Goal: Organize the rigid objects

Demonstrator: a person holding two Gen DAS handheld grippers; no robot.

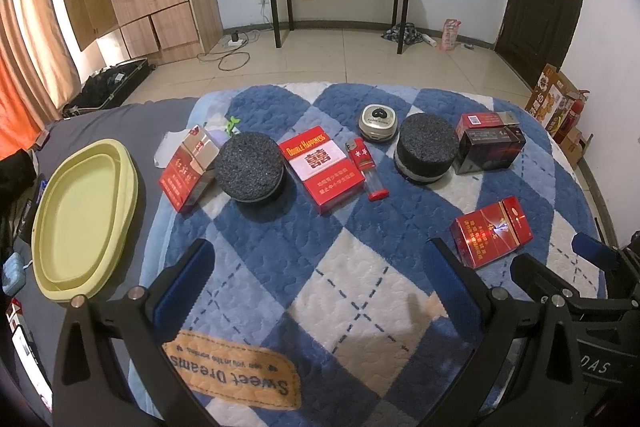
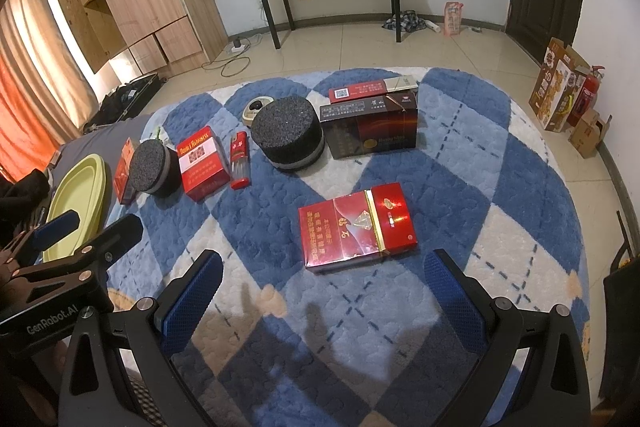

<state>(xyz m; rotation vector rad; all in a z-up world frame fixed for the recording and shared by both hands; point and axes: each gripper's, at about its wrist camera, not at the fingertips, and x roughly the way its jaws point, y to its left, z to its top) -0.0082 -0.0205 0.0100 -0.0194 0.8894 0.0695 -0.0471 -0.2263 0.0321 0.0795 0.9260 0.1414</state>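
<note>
**Both tongs wide over the blanket, nothing lifted yet**

While both tongs hang spread and empty above the blanket, no item is in hand. Left tongs are wide, over bare quilting; right tongs are equally wide, with the red pack lying just ahead of the tips, apart from them.

That pack looks like the likely first pick. It lies flat, face up, its long axis running roughly left to right across the right wrist view, with the lid end towards the right. To do it well, I would judge the right tongs should come down over the short width, square to the long sides, and close gently: the soft blanket gives, so the tips need to sink slightly beside the edges rather than scrape the top.

Further out runs a row: a tilted red box at the left, a black puck, the Double Happiness pack with its long axis pointing away from the camera, a lighter likewise lengthwise, a second puck, and dark boxes. A green tray sits at the far left on the grey sheet, probably the destination.
</note>
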